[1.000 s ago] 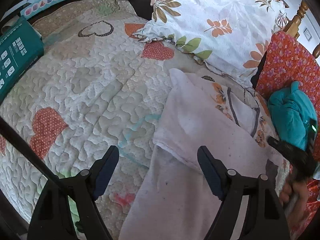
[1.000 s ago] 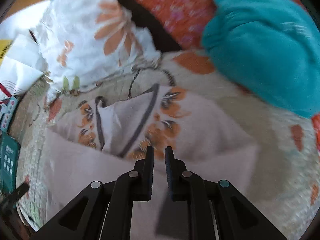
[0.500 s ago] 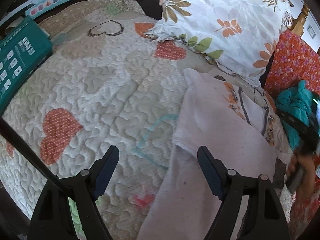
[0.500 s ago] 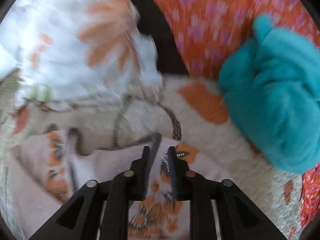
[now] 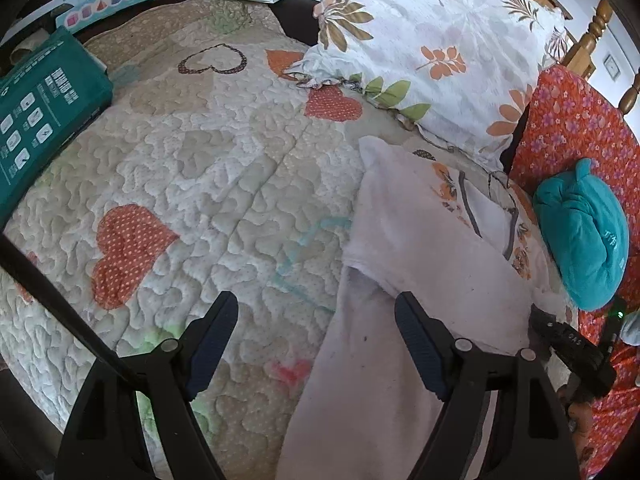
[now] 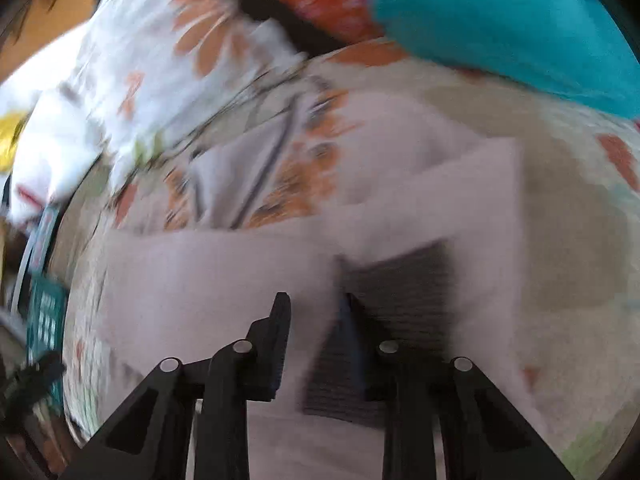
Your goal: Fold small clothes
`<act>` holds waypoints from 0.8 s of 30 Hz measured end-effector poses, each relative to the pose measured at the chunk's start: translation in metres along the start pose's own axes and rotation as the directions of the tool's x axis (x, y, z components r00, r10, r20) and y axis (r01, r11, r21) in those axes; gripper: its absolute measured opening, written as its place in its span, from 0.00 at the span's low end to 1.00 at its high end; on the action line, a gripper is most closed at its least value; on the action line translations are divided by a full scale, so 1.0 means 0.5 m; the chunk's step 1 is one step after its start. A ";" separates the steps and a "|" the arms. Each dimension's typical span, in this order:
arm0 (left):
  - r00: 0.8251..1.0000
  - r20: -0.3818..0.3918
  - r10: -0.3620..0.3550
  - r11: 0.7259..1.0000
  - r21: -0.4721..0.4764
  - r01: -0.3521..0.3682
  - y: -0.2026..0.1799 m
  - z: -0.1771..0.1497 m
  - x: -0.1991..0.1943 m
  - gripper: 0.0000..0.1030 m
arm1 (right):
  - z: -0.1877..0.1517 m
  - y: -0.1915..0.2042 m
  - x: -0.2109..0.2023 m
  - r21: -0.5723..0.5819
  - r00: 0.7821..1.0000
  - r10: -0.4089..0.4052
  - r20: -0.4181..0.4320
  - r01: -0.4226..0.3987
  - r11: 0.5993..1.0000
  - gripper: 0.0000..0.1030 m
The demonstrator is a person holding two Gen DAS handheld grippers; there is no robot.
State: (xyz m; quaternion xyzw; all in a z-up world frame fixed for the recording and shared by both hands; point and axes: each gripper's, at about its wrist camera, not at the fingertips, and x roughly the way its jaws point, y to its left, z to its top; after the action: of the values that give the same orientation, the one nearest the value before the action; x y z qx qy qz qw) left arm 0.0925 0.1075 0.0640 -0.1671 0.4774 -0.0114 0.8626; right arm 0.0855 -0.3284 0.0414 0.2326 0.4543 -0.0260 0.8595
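The left tongs (image 5: 316, 344) hang low over the bed, tilted down toward it, their blue-padded fingers (image 5: 420, 348) spread wide with nothing between them; one finger is above the bare quilt (image 5: 224, 168), the other above the cloth. The quilt is cream, stitched in a puffy wavy pattern, with dotted orange heart patches. On it, toward the right of the left wrist view, lies the small garment (image 5: 420, 264): a pale pinkish-white soft knit, partly folded so that a flap overlaps the body, with an orange flower print and a grey-trimmed neckline at its far end near the pillows. The right tongs (image 6: 314, 316) are aimed low across the same garment (image 6: 224, 272); this view is smeared by motion, yet a clear gap shows between the two black fingers, so they are parted and hold nothing. Just ahead of them a dark ribbed patch (image 6: 400, 280) lies on the pale cloth. A teal plush bundle (image 5: 584, 240) rests against an orange flowered cushion (image 5: 572, 128), beside a white leaf-print pillow (image 5: 440, 40). A teal box (image 5: 36, 108) lies at the bed's left edge.
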 end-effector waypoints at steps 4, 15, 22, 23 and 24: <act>1.000 -0.001 -0.007 1.000 -0.013 0.007 0.010 0.000 -0.005 0.77 | -0.019 0.052 -0.041 -0.047 0.994 -0.082 0.069 0.085 0.995 0.32; 1.000 0.002 0.002 1.000 0.007 -0.002 -0.008 -0.006 0.000 0.77 | -0.108 0.157 -0.032 -0.259 0.995 -0.062 0.078 0.080 0.963 0.46; 1.000 -0.004 0.020 1.000 0.022 -0.020 -0.002 -0.003 0.011 0.77 | -0.149 0.136 -0.025 -0.234 0.998 -0.040 0.042 0.049 0.971 0.46; 1.000 -0.004 0.015 1.000 0.005 -0.015 0.008 0.000 0.010 0.77 | -0.161 0.126 -0.029 -0.240 0.998 -0.049 0.035 0.056 0.969 0.48; 1.000 -0.006 0.010 1.000 -0.020 -0.010 0.022 0.004 0.009 0.77 | -0.175 0.109 -0.035 -0.236 0.998 -0.060 0.025 0.065 0.970 0.48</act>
State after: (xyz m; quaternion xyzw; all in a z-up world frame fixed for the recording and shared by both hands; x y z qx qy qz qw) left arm 0.0950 0.1174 0.0581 -0.1735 0.4806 -0.0026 0.8596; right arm 0.0217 -0.2456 0.0341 0.1140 0.4536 -0.0009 0.8839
